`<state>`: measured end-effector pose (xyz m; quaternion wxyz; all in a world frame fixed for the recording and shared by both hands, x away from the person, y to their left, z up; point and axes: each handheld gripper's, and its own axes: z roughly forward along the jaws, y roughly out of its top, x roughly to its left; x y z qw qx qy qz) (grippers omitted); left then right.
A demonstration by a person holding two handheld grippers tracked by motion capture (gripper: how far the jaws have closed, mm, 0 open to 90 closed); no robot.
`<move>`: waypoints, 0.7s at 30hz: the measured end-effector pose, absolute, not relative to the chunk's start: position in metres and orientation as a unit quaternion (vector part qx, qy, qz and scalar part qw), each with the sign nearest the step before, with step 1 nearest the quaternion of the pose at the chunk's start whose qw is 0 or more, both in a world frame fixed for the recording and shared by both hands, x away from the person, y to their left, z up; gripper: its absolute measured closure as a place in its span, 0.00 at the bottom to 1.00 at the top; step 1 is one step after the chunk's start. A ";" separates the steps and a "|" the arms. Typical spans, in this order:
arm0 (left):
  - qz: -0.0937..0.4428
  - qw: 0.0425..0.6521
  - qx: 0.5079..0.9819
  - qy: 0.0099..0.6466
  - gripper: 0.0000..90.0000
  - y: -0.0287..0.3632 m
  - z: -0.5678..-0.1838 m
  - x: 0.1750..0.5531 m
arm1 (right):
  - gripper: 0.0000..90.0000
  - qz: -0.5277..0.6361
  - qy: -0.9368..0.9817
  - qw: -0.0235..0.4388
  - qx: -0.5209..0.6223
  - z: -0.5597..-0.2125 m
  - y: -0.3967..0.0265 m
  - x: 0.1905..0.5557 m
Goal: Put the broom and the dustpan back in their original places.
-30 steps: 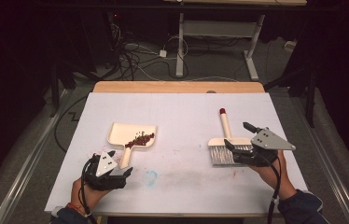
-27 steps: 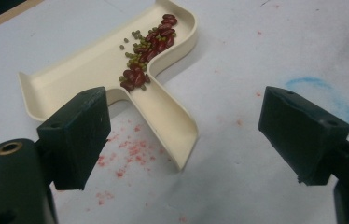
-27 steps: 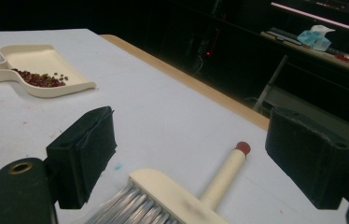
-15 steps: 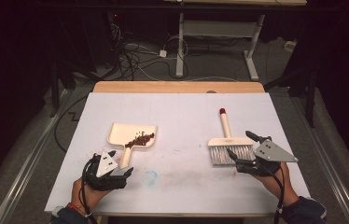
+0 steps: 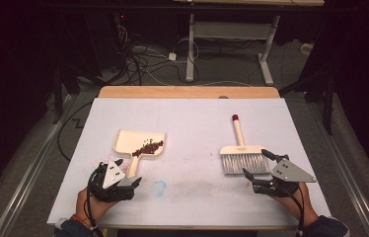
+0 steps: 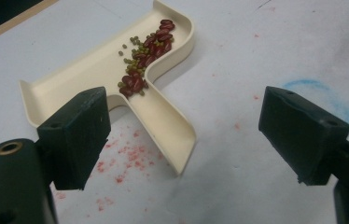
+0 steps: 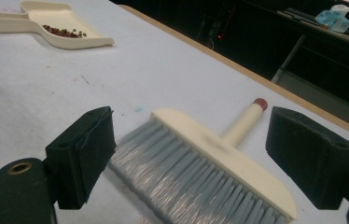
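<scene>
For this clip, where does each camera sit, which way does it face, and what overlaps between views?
High view: above the person's side, looking forward and down on the table; forearms, left gripper, right gripper.
Left gripper view: rides the left gripper, looks past its open fingers at the dustpan holding beans.
Right gripper view: rides the right gripper, faces the brush.
Shared: the dustpan shows in all three views.
</scene>
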<state>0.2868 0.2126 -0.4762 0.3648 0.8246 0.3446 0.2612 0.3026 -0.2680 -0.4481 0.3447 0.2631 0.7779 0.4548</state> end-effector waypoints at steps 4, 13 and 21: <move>0.258 0.365 0.826 0.343 0.18 0.211 -0.477 0.288 | 0.18 0.452 0.781 0.341 0.262 -0.455 -0.270 0.298; 0.262 0.363 0.830 0.333 0.18 0.208 -0.477 0.287 | 0.18 0.445 0.789 0.331 0.263 -0.467 -0.274 0.290; 0.261 0.362 0.828 0.340 0.18 0.208 -0.476 0.285 | 0.18 0.448 0.790 0.326 0.263 -0.470 -0.279 0.286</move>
